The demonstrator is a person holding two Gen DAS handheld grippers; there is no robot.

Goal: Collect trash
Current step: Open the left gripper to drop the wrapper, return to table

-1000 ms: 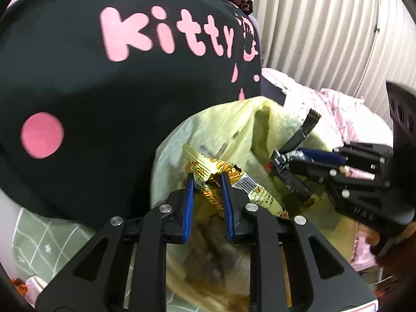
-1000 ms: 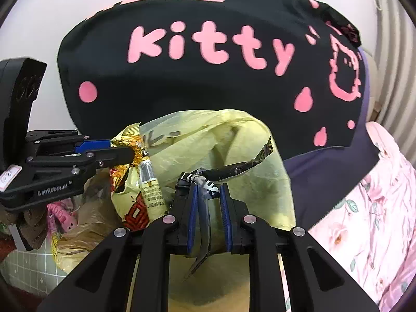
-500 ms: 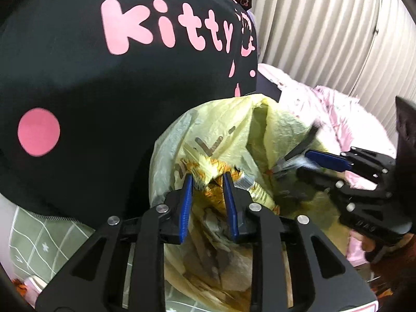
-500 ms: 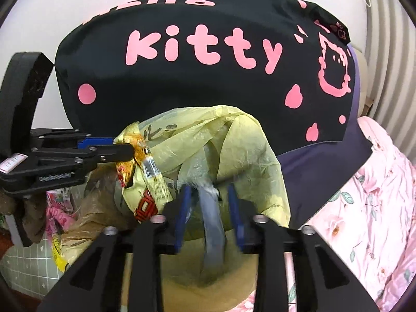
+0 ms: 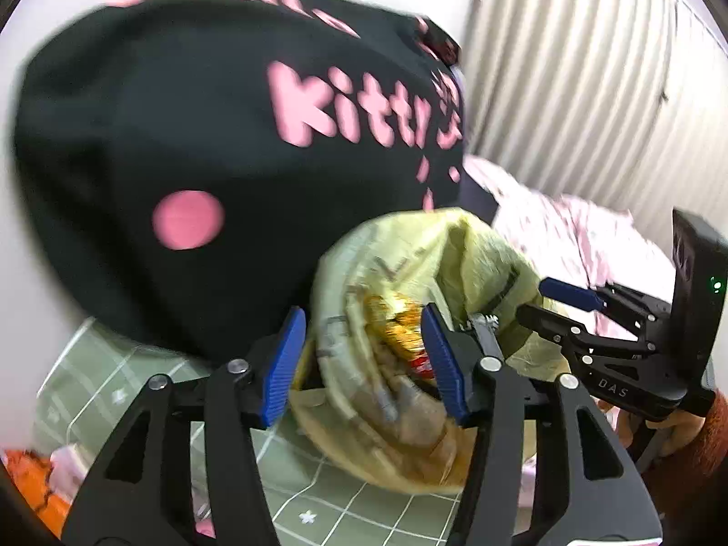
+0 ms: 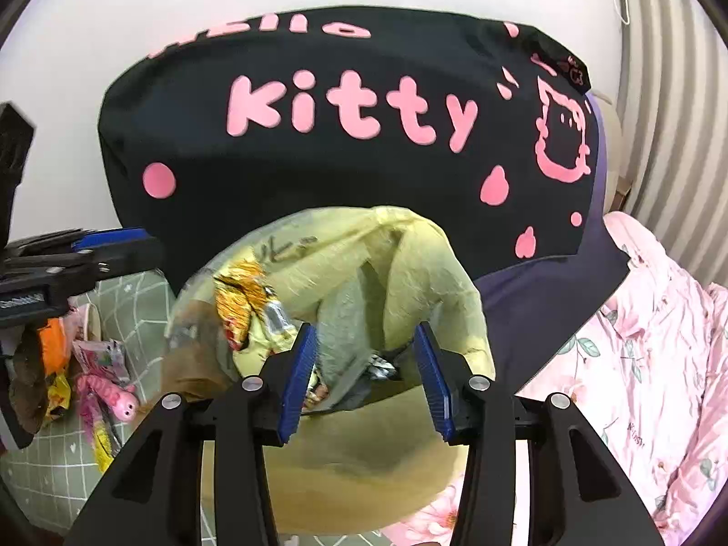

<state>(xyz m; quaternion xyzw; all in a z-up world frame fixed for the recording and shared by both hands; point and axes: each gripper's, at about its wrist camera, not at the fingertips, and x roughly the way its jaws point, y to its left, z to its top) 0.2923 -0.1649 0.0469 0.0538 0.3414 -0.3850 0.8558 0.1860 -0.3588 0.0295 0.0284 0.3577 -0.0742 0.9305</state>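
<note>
Two views are given. From the left wrist, the left gripper (image 5: 359,359) is seen with its jaws wide apart; they have just been opening, and nothing is pressed between the blue pads (image 5: 282,364). Behind and between the jaws stands the yellow trash bag (image 5: 437,255), with its mouth open toward the camera. An orange and yellow snack wrapper (image 5: 400,323) lies inside the bag, just beside the right pad, and no grip on it is seen. The bag rests on a green checked sheet (image 5: 318,491) and leans against a big black pillow (image 5: 159,136) with pink letters. At the right side the right gripper (image 5: 559,305) is seen at the bag's edge, held by a hand (image 5: 673,432) in an orange sleeve. A pink flowered blanket (image 5: 568,227) lies behind it. The picture is somewhat blurred.

From the right wrist, the right gripper (image 6: 364,368) is shown with jaws also wide; they have just been opening, and they are empty. The trash bag (image 6: 423,273) is directly in front of it, and a dark silvery wrapper (image 6: 359,364) lies inside the bag between the jaws, not pressed by them. The snack wrapper (image 6: 245,300) lies deeper at the left inside the bag. The left gripper (image 6: 136,245) is seen at the left edge, apart from the bag. More wrappers (image 6: 100,377) lie on the green sheet (image 6: 45,464) at the left.
</note>
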